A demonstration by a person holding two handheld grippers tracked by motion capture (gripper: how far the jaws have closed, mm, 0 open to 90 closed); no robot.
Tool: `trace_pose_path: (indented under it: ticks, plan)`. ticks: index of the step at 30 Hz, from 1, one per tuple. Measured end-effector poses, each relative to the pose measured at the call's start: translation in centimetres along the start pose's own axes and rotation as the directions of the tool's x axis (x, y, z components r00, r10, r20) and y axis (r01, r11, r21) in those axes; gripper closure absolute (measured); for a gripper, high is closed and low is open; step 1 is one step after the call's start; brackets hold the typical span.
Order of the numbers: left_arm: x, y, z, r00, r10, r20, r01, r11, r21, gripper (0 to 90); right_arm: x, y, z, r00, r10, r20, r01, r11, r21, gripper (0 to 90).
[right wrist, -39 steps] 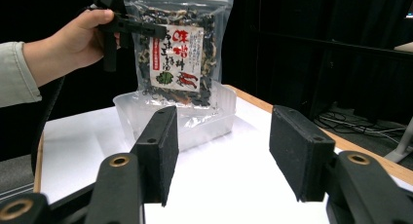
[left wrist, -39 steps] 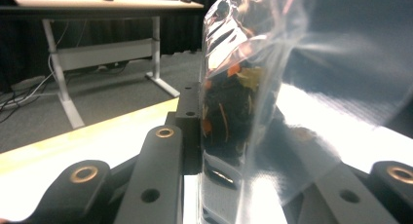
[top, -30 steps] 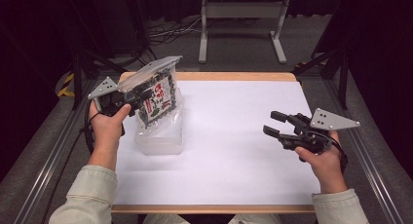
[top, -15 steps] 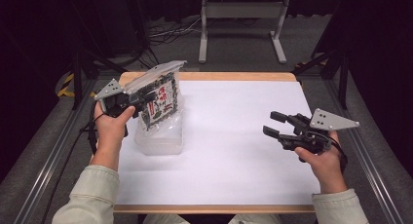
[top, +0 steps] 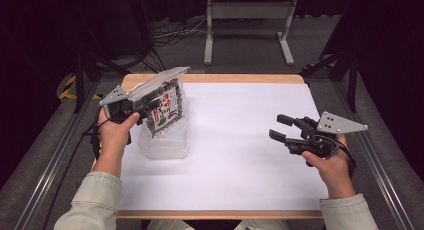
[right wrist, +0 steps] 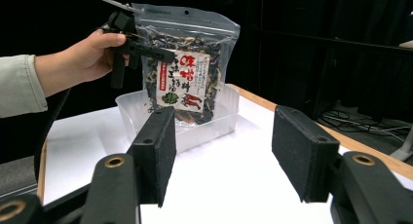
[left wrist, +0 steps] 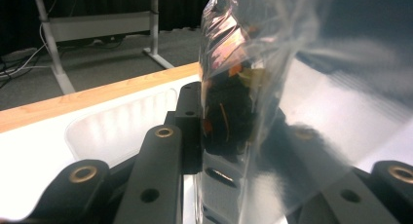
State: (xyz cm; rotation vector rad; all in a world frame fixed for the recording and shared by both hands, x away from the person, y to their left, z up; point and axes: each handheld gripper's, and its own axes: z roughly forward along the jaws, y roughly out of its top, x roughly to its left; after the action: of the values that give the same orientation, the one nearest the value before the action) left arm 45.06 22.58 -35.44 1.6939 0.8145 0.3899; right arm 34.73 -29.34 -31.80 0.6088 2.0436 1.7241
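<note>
White table — clear tub

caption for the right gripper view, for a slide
Open right gripper faces the left gripper holding a snack bag upright over a clear plastic tub.

pouch stands in the tub at the table's left, seemingly upright; right gripper well apart.

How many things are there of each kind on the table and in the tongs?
Snack bags: 1
Clear plastic tubs: 1
Tongs: 2, left and right
Total: 4
</note>
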Motion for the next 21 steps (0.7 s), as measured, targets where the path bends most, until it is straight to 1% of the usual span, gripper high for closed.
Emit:
trace_pose_path:
  ticks: [3,4,7,10,11,14,20,21]
  plan:
    - [0.1,-0.5,-0.1,1.0,0.002,0.005,-0.002,0.9998,-0.019,71.4,0.0,0.0,0.0,1.0,0.001,0.0,-0.001,1.0,0.002,42.6]
    - [0.1,-0.7,-0.2,1.0,-0.003,0.006,0.003,0.9998,-0.021,71.5,0.0,0.0,0.1,1.0,0.002,0.0,-0.002,1.0,0.001,42.5]
    - [0.2,-1.0,-0.3,1.0,0.001,0.006,-0.001,0.9996,-0.029,71.4,0.1,-0.1,0.1,1.0,0.002,-0.001,-0.002,1.0,0.002,42.2]
    - [0.4,-1.3,-0.3,0.9999,-0.007,0.008,0.008,0.999,-0.044,71.4,0.1,0.0,0.1,1.0,0.006,-0.005,-0.006,1.0,-0.003,41.4]
    - [0.5,-1.4,-0.3,0.9998,-0.017,0.008,0.017,0.9988,-0.047,71.5,0.0,0.0,0.1,1.0,0.007,-0.004,-0.007,1.0,-0.004,41.3]
    - [0.8,-1.4,-0.4,0.9994,-0.033,0.008,0.033,0.9983,-0.047,71.4,0.0,-0.1,0.0,0.9999,0.012,-0.003,-0.012,1.0,-0.006,41.2]
    - [0.7,-1.3,-0.4,0.9993,-0.035,0.008,0.036,0.9983,-0.046,70.9,-0.2,-0.2,0.0,0.9999,0.015,-0.003,-0.015,1.0,-0.005,41.0]
    - [0.7,-1.1,-0.5,0.9992,-0.041,0.003,0.041,0.9985,-0.036,70.2,-0.2,-0.2,0.0,0.9999,0.016,-0.003,-0.016,1.0,-0.006,41.0]
